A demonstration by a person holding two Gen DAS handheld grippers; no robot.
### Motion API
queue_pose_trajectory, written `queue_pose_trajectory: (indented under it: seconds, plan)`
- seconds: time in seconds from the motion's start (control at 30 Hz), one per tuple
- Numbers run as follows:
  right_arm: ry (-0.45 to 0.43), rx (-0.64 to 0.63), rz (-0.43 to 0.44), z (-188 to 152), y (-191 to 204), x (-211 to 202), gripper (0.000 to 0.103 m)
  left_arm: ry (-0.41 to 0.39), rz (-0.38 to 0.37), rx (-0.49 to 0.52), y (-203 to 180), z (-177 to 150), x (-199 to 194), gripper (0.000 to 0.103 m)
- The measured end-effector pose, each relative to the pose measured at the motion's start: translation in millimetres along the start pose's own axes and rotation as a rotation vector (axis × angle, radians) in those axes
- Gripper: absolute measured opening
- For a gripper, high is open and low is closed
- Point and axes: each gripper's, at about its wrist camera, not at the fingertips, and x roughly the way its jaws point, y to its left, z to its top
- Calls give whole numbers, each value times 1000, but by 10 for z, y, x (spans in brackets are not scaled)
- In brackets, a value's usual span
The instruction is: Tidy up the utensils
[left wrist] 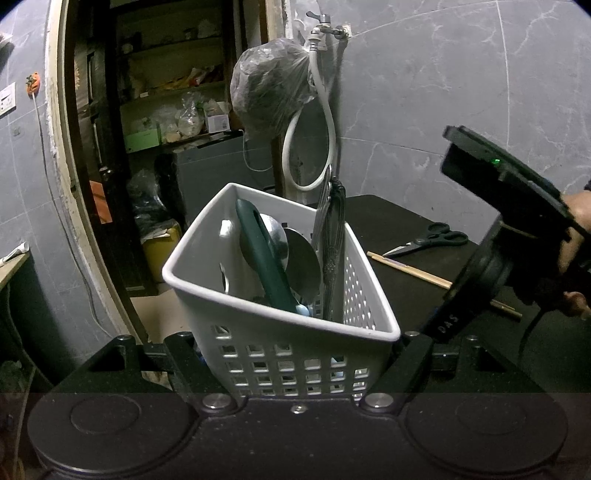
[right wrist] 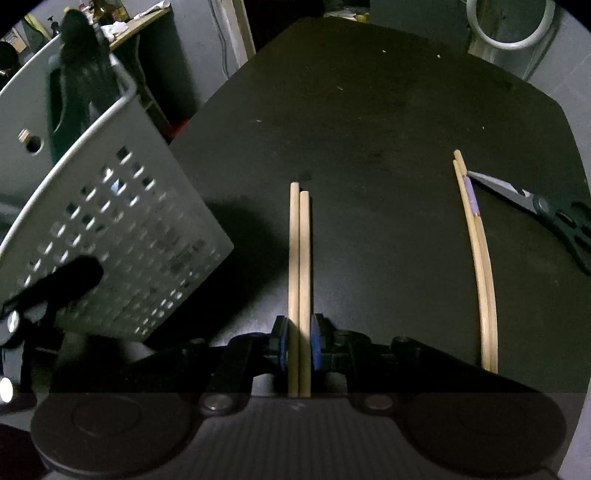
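Left wrist view: left gripper (left wrist: pixel 295 363) clamped on the white perforated basket (left wrist: pixel 280 328), jaws pressed against its lower side walls at bottom centre of the frame. Basket tilted, filling the middle of the frame, lifted off or tipped against the black tabletop (left wrist: pixel 388 221); cannot tell which. Inside the basket: a dark green handle (left wrist: pixel 266 258) leaning across the middle, shiny metal spoon bowls (left wrist: pixel 301 262) behind it, ornate metal handles (left wrist: pixel 332 236) standing up along the right corner. At right centre of the frame, black-handled scissors (left wrist: pixel 428 240) lying on the tabletop, with a pair of wooden chopsticks (left wrist: pixel 410 271) just below them, partly hidden by the right gripper's body (left wrist: pixel 498 229) at the right edge. Upper centre: a wall tap (left wrist: pixel 325 29) with a white hose (left wrist: pixel 317 122) and a hanging plastic bag (left wrist: pixel 269 88).

Right wrist view: right gripper (right wrist: pixel 300 343) pinching a pair of wooden chopsticks (right wrist: pixel 299 258), jaws closed on them at bottom centre, blue pads (right wrist: pixel 316 343) touching both sides. Held chopsticks side by side, pointing up the frame over the tabletop (right wrist: pixel 369 129). At right, a second chopstick pair (right wrist: pixel 480 266) lying on the tabletop, one with a purple band near its upper end. Scissors (right wrist: pixel 535 206) at the right edge, blade tip touching or just beside that pair. Basket (right wrist: pixel 122 229) at left of the frame, tilted, held from below by the left gripper's finger (right wrist: pixel 59 284).
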Motion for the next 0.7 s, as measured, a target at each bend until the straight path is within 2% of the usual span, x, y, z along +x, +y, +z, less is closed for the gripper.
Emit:
queue_pose_trajectory:
  seconds: [0.03,0.17,0.2,0.23,0.27,0.3,0.5,0.7]
  plan:
    - [2,-8,-5,27,12,9,19,0,0,-1,0,0,0,78]
    - [-2,-24,-8,137,66,58,37,0,0,1,0,0,1,78]
    - [-3,-28,-10,160,74,70,37,1,0,1,0,0,1,78]
    - [-4,-32,-17,179,84,78,33,0,0,0,-1,-1,0,78]
    - [-8,-38,-35,185,118,94,14,0,0,0,-2,-1,-1,78]
    - [-14,-34,-57,194,108,100,15,1,0,-2,6,1,4,78]
    - [-29,-34,-42,178,42,101,13,0,-2,-5,5,2,6,78]
    - [-100,105,73,-22,-211,26,13,0,-1,-3,-4,12,20,78]
